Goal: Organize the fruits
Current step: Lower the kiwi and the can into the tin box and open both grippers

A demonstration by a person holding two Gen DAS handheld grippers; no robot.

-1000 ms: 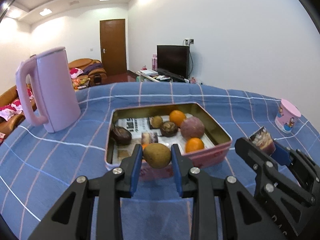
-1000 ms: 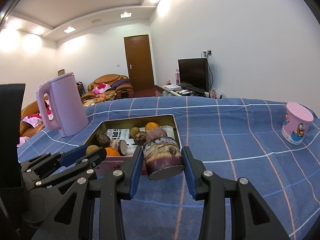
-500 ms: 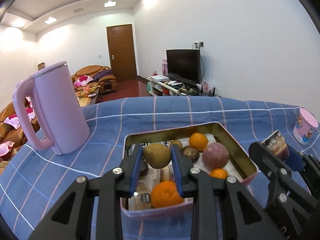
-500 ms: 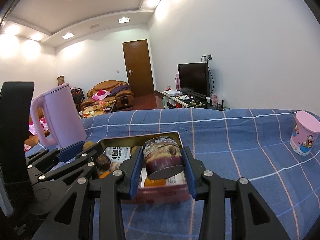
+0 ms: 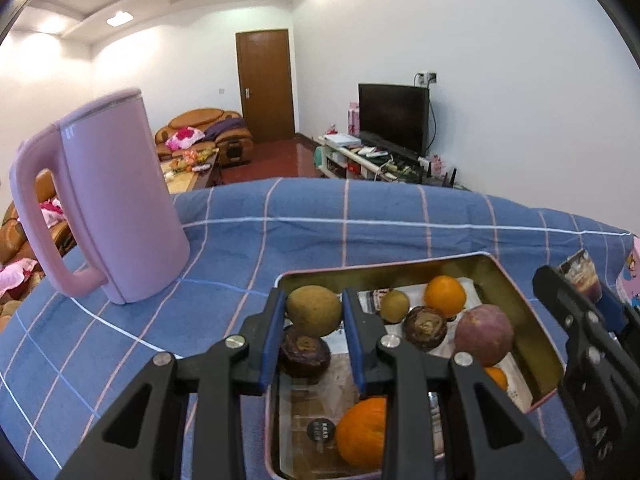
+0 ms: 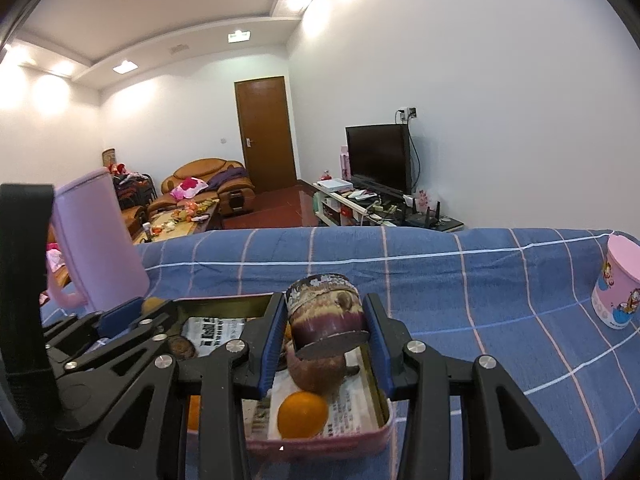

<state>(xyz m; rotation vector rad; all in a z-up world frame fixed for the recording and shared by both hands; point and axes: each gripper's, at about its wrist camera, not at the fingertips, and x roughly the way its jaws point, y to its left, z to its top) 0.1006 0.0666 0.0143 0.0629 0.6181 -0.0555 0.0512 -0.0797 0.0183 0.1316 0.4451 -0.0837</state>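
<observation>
My left gripper is shut on a brown-green round fruit and holds it above the far left corner of the pink tin tray. The tray holds oranges, dark passion fruits, a purple fruit and a small brown fruit on printed paper. My right gripper is shut on a dark patterned cylindrical object above the tray's right side, over an orange and a brown fruit.
A tall pink kettle stands on the blue checked tablecloth left of the tray. A pink cartoon cup stands at the far right. The right gripper's body shows at the right edge of the left wrist view.
Both grippers have moved forward over the tray with their loads still held. The left gripper's fruit now hangs over the tray's far left corner; the right gripper's object is over the tray's right side.
</observation>
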